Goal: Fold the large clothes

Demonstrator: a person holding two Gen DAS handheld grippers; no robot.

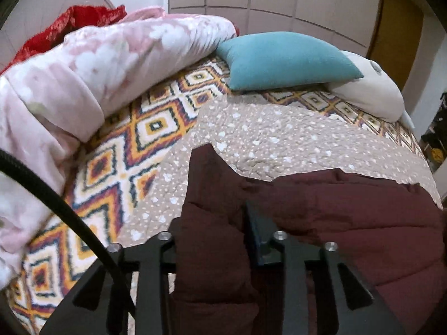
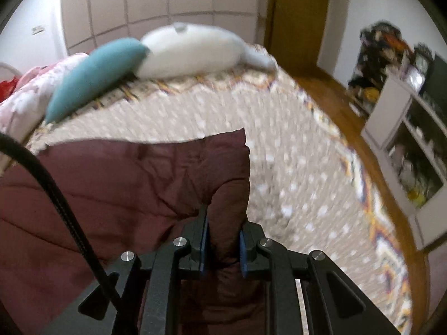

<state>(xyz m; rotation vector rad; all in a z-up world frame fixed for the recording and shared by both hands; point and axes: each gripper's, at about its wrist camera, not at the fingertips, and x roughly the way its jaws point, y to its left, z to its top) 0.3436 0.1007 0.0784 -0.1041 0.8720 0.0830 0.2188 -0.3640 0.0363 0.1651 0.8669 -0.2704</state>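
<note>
**Maroon Jacket Spread on Bed, One Corner in Each Gripper**

From my remote station I see the bed (image 1: 117,150), covered by a diamond-patterned blanket, with a beige dotted quilt (image 1: 268,139) laid across it. A bundled pink floral duvet (image 1: 92,64) lies along its left side. On the quilt, at the near edge, rests the maroon puffer jacket (image 1: 349,217), its far edge stretched between my two tools. A white pillow (image 2: 190,53) and a teal cushion (image 2: 92,78) lie at the far end. My right hand-held gripper (image 2: 223,240) pinches a bunched corner of the jacket between its blue pads. My left hand-held gripper (image 1: 212,240) stands partly spread, jacket fabric between its fingers; whether the pads press on it, I cannot tell.
</note>
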